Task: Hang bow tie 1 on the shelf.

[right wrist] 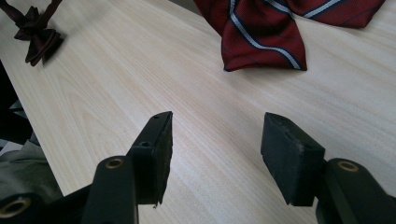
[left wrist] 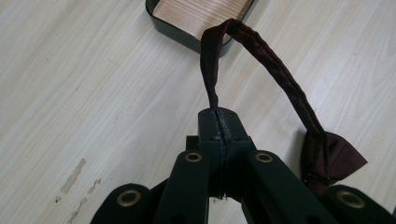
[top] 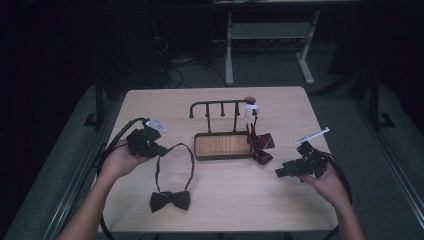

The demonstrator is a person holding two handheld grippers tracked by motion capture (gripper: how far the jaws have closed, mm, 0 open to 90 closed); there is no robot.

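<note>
A dark brown bow tie lies near the table's front, its strap looping up toward my left gripper. In the left gripper view that gripper is shut on the strap, with the bow at the lower right. A red striped bow tie hangs from the rack's right end by a white strap and rests on the table beside the tray. My right gripper hovers right of it, open and holding nothing. In the right gripper view its jaws stand wide apart, the striped tie ahead.
A black hook rack rises behind a black-rimmed wooden tray at the table's middle; the tray's corner appears in the left gripper view. Beyond the far edge stands a white table frame.
</note>
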